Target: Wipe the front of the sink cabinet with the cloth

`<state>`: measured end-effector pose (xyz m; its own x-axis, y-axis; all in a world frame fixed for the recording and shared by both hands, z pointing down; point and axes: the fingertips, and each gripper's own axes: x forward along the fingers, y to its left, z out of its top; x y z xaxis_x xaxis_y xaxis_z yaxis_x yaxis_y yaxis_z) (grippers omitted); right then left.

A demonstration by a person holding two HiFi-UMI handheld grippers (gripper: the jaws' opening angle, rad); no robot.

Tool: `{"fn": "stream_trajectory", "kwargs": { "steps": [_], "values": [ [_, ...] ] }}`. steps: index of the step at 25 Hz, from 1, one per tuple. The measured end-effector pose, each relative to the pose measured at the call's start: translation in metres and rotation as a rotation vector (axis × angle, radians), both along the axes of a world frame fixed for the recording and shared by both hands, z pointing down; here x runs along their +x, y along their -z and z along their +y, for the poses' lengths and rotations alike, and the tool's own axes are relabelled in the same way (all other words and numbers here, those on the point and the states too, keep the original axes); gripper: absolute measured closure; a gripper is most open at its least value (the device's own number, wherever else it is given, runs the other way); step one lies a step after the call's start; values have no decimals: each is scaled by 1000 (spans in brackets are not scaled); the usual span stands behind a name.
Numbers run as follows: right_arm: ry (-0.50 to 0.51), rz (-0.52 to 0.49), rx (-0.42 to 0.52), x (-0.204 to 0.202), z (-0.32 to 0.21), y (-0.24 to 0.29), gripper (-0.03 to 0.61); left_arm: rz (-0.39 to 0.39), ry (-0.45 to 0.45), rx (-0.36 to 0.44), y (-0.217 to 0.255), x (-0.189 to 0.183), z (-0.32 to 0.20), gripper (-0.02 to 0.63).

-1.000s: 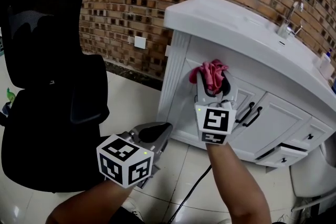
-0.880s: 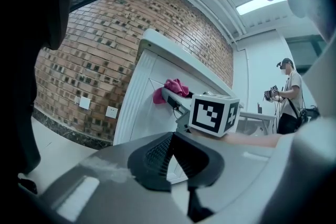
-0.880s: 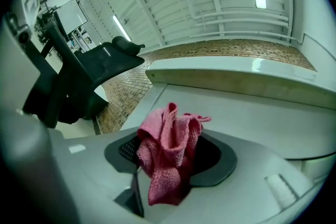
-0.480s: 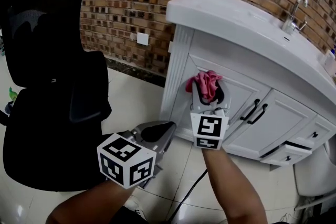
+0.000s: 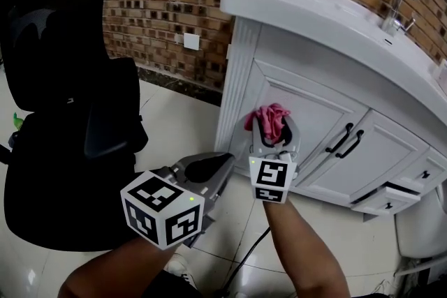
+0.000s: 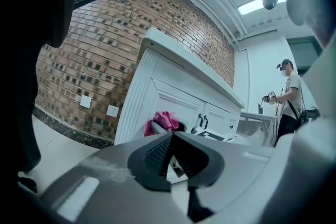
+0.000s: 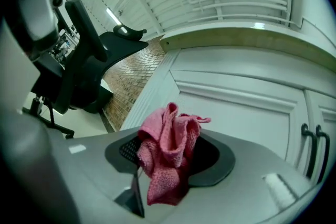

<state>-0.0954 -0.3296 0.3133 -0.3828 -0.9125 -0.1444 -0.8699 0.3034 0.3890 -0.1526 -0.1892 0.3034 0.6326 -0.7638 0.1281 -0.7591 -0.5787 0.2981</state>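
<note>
Wiping step in hand, by my judgement. My right tongs clenched on bunched pink cloth, held at lower part of left door of sink cabinet; actual contact unclear. My left tongs closed, empty, low, apart from cabinet. Next: press cloth on panel, sweep across toward door handles, keep pressure even.
</note>
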Motion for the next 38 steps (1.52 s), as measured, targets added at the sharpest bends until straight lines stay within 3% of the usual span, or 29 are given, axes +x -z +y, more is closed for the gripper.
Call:
{"fn": "stream_trajectory", "kwargs": {
  "steps": [29,38],
  "values": [
    [13,150,-435,-8,-3,-266,377,-12,-43,-29,-7,13,-3,607],
    [30,230,-419,-7,1,-280,382,-28,-66,-33,-10,24,-4,607]
  ]
}}
